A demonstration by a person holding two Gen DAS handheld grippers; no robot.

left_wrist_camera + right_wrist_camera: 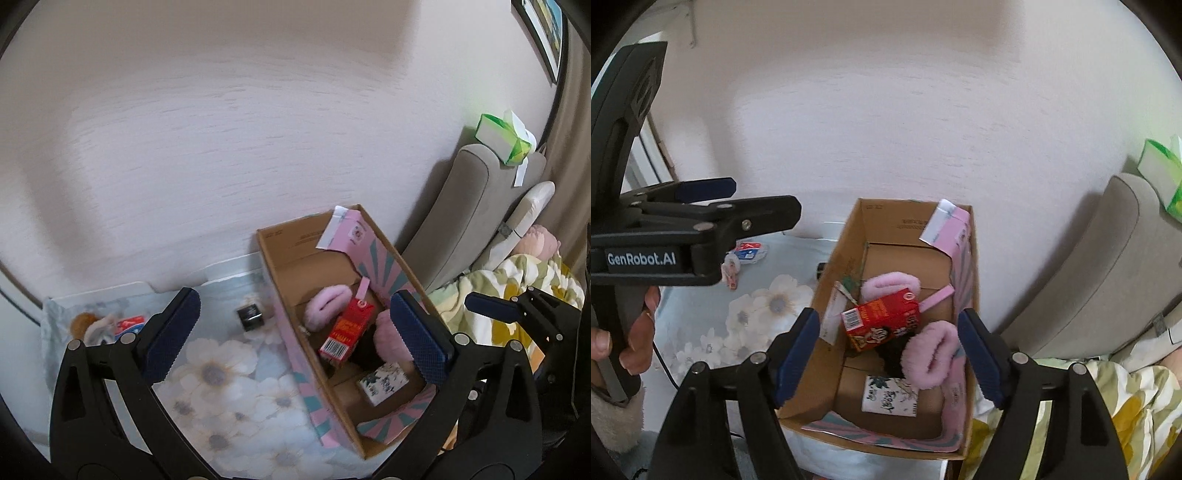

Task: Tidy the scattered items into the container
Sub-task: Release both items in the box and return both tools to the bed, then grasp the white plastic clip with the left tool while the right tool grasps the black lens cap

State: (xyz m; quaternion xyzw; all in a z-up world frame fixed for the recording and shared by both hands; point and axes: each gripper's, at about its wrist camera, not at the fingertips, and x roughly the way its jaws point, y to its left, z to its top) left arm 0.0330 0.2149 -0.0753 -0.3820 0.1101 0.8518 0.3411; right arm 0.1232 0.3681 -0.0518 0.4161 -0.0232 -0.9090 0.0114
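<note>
An open cardboard box (266,258) (849,236) with a pink outside stands on a floral cloth (221,373) (757,310). In it lie a red carton (347,330) (886,321), fluffy pink pieces (327,306) (929,354) and a small white floral box (384,382) (890,397). My left gripper (295,314) (764,201) hangs wide open over the box's left wall, holding nothing. My right gripper (888,332) is open above the box, its pads clear of the carton below. On the cloth lie a small black box (250,315), a red-and-blue packet (129,325) (748,251) and a plush toy (85,323).
A grey cushion (461,221) (1108,277) rises right of the box, with a green tissue pack (506,138) on top. A yellow-green patterned blanket (517,295) lies at the right. A person's hand (631,339) grips the left tool. A pale wall stands behind.
</note>
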